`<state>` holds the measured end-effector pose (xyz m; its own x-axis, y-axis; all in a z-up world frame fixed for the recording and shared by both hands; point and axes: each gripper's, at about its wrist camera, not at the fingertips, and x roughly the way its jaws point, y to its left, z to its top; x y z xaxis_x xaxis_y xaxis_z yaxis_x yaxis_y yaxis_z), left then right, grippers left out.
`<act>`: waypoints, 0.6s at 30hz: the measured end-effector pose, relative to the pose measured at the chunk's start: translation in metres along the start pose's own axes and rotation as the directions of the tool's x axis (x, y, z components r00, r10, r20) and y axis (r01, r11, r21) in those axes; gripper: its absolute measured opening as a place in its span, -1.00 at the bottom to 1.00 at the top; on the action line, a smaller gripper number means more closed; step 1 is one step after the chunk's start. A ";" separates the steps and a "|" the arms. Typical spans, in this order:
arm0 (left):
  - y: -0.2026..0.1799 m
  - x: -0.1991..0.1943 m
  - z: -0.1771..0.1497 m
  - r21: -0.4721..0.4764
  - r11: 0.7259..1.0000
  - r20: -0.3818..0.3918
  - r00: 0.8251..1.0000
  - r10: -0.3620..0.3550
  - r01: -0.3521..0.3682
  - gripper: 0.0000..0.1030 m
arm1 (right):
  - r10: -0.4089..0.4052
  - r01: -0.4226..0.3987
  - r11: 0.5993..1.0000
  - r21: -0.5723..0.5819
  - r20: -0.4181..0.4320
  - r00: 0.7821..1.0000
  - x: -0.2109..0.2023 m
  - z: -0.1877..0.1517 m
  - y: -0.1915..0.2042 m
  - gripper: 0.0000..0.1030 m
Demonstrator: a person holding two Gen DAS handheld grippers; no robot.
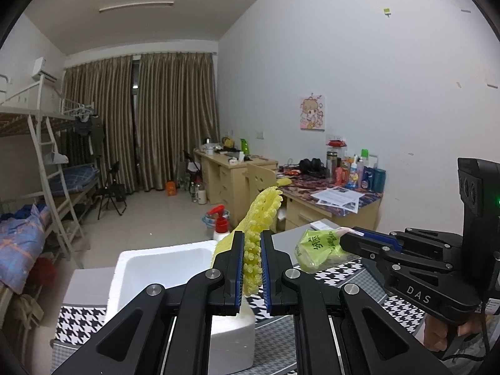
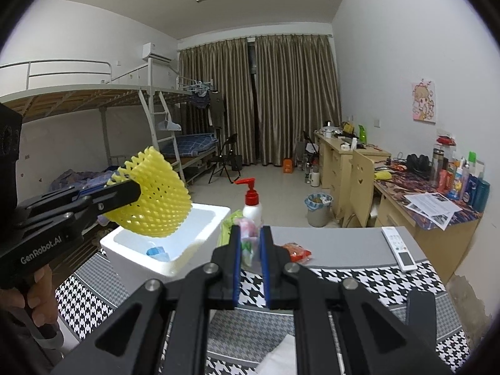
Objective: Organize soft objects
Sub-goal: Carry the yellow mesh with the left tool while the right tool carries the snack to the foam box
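My left gripper [image 1: 251, 268] is shut on a yellow foam fruit net [image 1: 259, 215] and holds it above the white foam box [image 1: 131, 268]. The net [image 2: 153, 197] also shows in the right wrist view, over the box's [image 2: 203, 218] near left corner, held by the left gripper [image 2: 137, 187]. My right gripper [image 2: 251, 250] is shut on a green plastic packet [image 2: 247, 228] and holds it above the table, right of the box. That packet [image 1: 318, 247] and the right gripper [image 1: 343, 240] show in the left wrist view. A blue item [image 2: 156, 251] lies inside the box.
A red-topped pump bottle [image 2: 252, 201] stands behind the box. A red packet [image 2: 295, 251] and a white remote [image 2: 400, 247] lie on the table with the houndstooth cloth [image 2: 359, 281]. White tissue [image 2: 281, 359] lies near the front edge.
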<state>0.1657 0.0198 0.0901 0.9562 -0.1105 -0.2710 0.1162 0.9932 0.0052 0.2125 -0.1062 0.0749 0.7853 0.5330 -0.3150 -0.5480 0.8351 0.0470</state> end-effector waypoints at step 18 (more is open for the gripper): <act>0.030 0.006 -0.001 -0.041 0.993 -0.005 0.994 0.111 -0.111 -0.79 | 0.068 -0.068 0.997 -0.025 -0.017 0.998 0.024 0.010 0.025 -0.72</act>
<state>0.1744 0.0490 0.0874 0.9619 0.0005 -0.2732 -0.0019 1.0000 -0.0047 0.2205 -0.0706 0.0783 0.7413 0.5862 -0.3270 -0.6075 0.7931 0.0444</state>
